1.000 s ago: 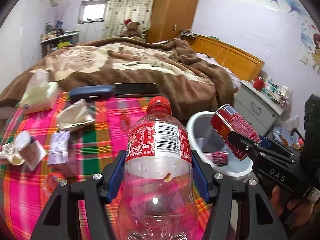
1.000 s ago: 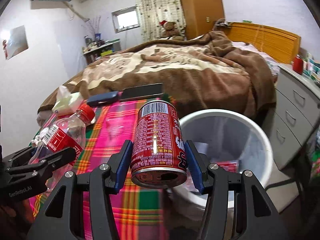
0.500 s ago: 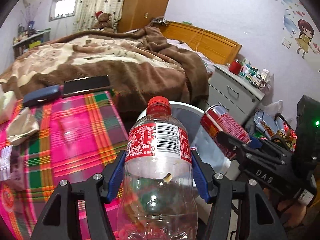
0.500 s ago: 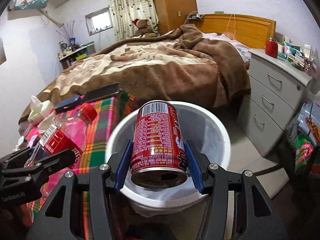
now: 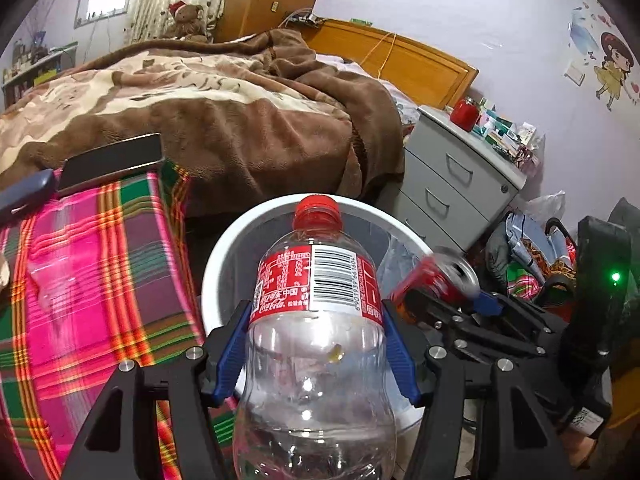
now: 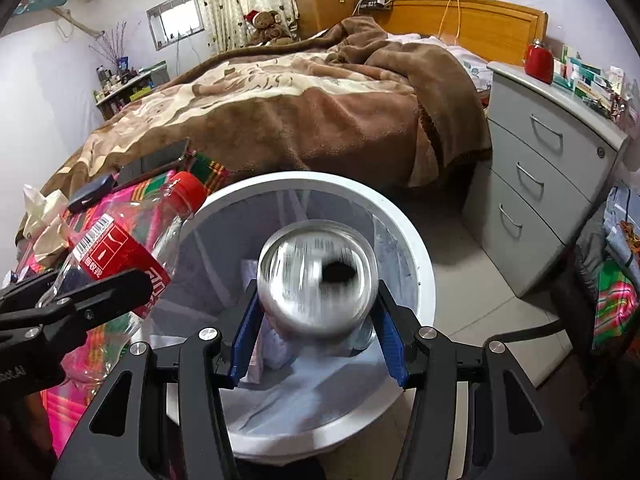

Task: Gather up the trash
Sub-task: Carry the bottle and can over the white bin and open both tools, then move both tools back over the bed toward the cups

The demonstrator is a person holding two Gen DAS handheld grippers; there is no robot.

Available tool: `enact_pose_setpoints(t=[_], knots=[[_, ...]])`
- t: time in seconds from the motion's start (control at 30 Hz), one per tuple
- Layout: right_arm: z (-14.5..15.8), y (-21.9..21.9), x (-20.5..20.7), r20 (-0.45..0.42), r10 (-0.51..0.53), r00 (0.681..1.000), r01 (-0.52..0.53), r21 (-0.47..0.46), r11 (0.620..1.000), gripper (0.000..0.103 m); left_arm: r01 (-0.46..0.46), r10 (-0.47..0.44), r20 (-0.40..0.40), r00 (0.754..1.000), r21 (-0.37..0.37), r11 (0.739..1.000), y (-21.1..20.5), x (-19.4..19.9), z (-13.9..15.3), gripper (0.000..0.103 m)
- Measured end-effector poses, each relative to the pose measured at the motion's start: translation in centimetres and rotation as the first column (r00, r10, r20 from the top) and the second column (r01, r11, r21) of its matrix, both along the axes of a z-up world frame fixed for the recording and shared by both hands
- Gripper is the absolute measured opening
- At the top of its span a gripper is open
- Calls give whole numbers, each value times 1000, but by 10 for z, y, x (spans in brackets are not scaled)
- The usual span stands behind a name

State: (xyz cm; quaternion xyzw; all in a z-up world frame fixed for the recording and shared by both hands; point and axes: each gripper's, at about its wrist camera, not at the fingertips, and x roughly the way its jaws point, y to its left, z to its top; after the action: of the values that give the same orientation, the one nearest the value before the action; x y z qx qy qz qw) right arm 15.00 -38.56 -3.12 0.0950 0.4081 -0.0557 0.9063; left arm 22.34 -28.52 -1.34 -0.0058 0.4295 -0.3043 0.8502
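Bedroom interior, floor-level bin beside a low plaid-covered surface; contents listed nearest first.

Left gripper (image 5: 316, 344): blue pads pressed on both sides of a clear plastic bottle (image 5: 316, 340), gripped just below its red label; red cap points away from the camera, out over the bin's near rim.

Right gripper (image 6: 316, 320): blue pads flank a red drink can (image 6: 317, 278), whose silver end with its dark opening faces the camera, motion-blurred. Pads sit at the can's sides, but whether they press on it cannot be told. The can is above the bin's mouth.

White round bin (image 6: 420, 264): lined with a pale translucent bag, some crumpled waste inside, standing on the tiled floor directly under both grippers.

Plaid cloth (image 5: 88, 288): pink, green and orange, to the left of the bin; a dark flat case (image 5: 110, 160) and a blue-grey case (image 5: 24, 194) lie at its far edge; crumpled tissues (image 6: 44, 216) further left.

Grey drawer unit (image 6: 548, 184): right of the bin, top crowded with small boxes and a red jar (image 6: 539, 60).

Bed (image 6: 280, 112): behind the bin, brown and cream blanket, orange wooden headboard (image 6: 480, 24).

Teddy bear (image 6: 266, 26): at the far side of the bed, before the patterned curtain.
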Motion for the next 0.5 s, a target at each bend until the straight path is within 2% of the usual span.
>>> enact_pose_setpoints(t=[0.13, 0.2, 0.5], knots=[[1, -5, -5, 20, -15, 1000, 15, -1, 1000, 57, 34, -34, 2, 999, -19, 999, -7, 1, -1, 62], [2, -7, -6, 32, -21, 999, 21, 3, 1000, 61, 26, -26, -2, 1000, -14, 1000, -9, 2, -1, 66], [8, -8, -12, 44, -43, 998, 43, 13, 999, 61, -3, 3, 0, 1000, -14, 1000, 4, -6, 1, 66]])
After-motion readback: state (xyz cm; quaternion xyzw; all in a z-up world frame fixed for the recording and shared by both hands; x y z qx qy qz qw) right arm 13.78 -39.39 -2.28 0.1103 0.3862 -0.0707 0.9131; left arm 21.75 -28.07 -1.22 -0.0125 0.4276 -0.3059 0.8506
